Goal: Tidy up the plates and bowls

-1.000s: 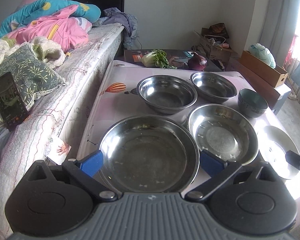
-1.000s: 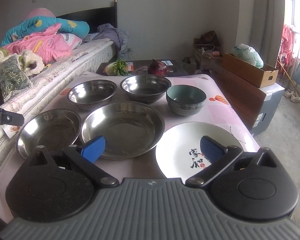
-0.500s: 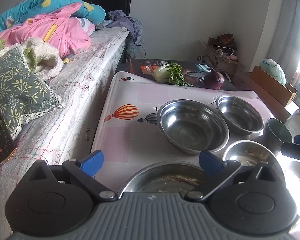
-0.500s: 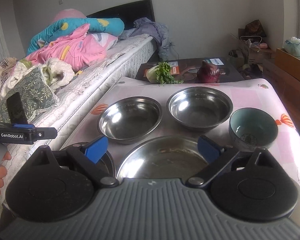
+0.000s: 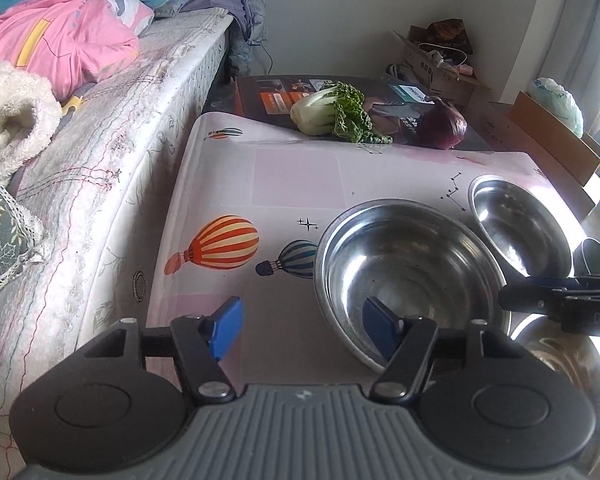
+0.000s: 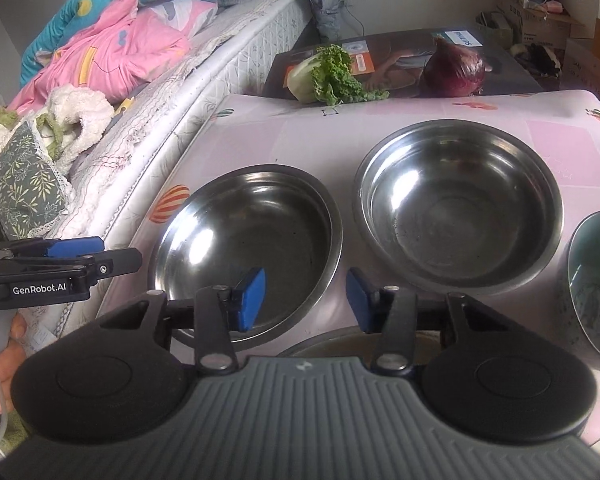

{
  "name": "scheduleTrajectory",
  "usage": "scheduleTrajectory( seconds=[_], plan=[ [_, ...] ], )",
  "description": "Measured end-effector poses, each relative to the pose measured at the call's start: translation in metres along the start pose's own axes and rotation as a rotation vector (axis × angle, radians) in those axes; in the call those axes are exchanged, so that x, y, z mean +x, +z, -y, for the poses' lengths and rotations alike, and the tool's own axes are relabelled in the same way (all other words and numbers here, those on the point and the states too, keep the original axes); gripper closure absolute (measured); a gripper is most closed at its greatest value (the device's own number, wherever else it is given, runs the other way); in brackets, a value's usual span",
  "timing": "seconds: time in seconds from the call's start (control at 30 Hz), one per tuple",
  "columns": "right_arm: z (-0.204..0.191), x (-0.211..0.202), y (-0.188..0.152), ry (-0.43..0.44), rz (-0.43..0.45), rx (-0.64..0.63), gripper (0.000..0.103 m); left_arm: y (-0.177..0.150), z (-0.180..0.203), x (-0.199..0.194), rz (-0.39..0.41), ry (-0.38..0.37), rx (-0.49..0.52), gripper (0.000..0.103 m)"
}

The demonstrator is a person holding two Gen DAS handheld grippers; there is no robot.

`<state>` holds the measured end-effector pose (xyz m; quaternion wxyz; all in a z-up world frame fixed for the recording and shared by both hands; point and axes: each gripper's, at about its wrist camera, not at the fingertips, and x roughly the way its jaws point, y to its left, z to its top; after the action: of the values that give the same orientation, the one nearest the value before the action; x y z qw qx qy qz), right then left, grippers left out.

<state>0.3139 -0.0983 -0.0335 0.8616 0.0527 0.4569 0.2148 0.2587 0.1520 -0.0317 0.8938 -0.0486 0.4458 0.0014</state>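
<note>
Both hand-held grippers are reaching over the table (image 5: pixel 284 176) toward the far row of steel bowls, and both have just been narrowing their jaws.

The left hand-held gripper (image 5: pixel 300 330) is pointing down at the left steel bowl (image 5: pixel 412 272). Its right pad is sitting over the bowl's near left rim and its left pad is over bare tablecloth, so the rim is lying between pads that are partly apart and not pressing on it. That straddle suits a pinch on the thin wall, probably to lift this bowl and nest it.

The right hand-held gripper (image 6: pixel 306 300) is hovering with its jaws narrower but apart and nothing clamped. Its left pad is over the inside of the left steel bowl (image 6: pixel 248 252) and its right pad is over the gap before the right steel bowl (image 6: pixel 460 208), so it seems to be lining up on the opposite rim of the same bowl.

Only the right wrist view is showing the ceramic bowl (image 6: pixel 592 288) clearly at the right edge, the rim of a steel dish (image 6: pixel 328 344) under the gripper, and the person's fingers (image 6: pixel 0 364) on the left tool. Only the left wrist view is showing the balloon print (image 5: pixel 216 244) beside the bowl. Cabbage (image 5: pixel 332 110) and onion (image 5: pixel 444 128) are lying behind the table.
</note>
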Motion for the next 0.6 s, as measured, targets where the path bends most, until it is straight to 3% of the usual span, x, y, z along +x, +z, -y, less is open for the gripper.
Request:
scheduleTrajectory(
  seconds=[0.1,0.17,0.23,0.3,0.37,0.6],
  plan=[
    [0.0,0.017,0.003,-0.002,-0.025,0.005,0.072,0.006,-0.001,0.016,-0.034,0.015,0.011,0.056],
    [0.001,0.024,0.005,0.008,-0.046,0.009,0.078,0.01,-0.003,0.024,-0.052,-0.008,0.005,0.059],
    [0.003,0.028,0.005,0.015,-0.061,0.006,0.082,0.012,-0.004,0.029,-0.07,-0.03,-0.006,0.067],
    [0.002,0.031,0.005,0.025,-0.069,-0.002,0.088,0.013,-0.006,0.033,-0.088,-0.05,-0.017,0.083],
    [0.0,0.031,0.005,0.043,-0.074,-0.011,0.088,0.013,-0.009,0.034,-0.106,-0.072,-0.037,0.09],
    [-0.017,0.026,0.004,0.094,-0.089,-0.076,0.088,0.0,-0.03,0.023,-0.153,-0.089,-0.114,0.09]
  ],
)
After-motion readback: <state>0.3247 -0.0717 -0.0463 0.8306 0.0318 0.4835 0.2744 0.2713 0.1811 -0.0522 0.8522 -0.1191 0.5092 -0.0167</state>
